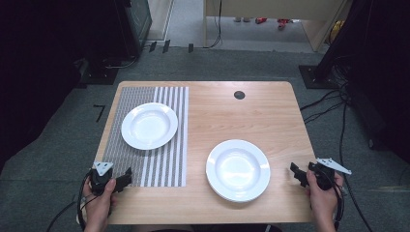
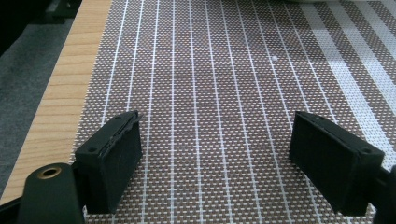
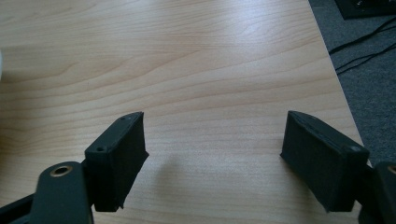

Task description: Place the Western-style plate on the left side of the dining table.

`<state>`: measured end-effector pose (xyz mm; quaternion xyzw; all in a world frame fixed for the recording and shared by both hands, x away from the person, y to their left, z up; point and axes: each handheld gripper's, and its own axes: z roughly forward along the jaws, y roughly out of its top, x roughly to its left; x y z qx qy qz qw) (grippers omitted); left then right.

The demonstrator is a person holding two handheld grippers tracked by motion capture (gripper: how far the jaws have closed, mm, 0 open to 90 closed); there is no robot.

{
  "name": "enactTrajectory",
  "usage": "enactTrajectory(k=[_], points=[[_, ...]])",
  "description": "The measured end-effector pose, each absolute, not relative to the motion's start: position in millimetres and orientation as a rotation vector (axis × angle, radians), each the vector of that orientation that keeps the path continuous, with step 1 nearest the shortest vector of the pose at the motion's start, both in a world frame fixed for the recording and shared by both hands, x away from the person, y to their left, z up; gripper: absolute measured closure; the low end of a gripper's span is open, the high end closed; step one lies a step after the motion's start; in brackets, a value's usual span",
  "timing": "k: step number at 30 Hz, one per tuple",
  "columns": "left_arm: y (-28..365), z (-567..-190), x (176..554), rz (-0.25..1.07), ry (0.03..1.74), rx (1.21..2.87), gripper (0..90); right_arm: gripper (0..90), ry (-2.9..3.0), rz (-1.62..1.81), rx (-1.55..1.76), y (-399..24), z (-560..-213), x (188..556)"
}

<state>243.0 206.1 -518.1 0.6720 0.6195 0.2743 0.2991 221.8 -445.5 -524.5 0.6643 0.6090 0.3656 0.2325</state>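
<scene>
While parted, tongs [image 2: 215, 158] (left) over placemat [image 2: 224, 84]

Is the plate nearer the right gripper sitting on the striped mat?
No, that plate rests on bare wood table; the placemat carries the other plate.

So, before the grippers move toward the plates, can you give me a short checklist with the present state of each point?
1. Left hand-held gripper open, nothing between the jaws: ok.
2. Right hand-held gripper open, nothing between the jaws: ok.
3. Left plate lies wholly on the mat: ok.
4. Right plate on the bare table, apart from the mat: ok.
5. Right plate is single, not a stack: cannot tell; its near rim looks doubled.
6. Both plates empty: ok.
</scene>
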Motion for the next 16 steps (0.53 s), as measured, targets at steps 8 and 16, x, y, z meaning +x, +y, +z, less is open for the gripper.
enactTrajectory(k=[8, 16], points=[[206, -518, 243, 0.728, 1.644, 1.785, 16.8, 17.2, 1.722, 0.895, 1.775, -436, -525, 225], [206, -518, 244, 0.725, 1.642, 1.787, 16.5, 16.8, 1.751, 0.801, 1.734, -428, -525, 226]])
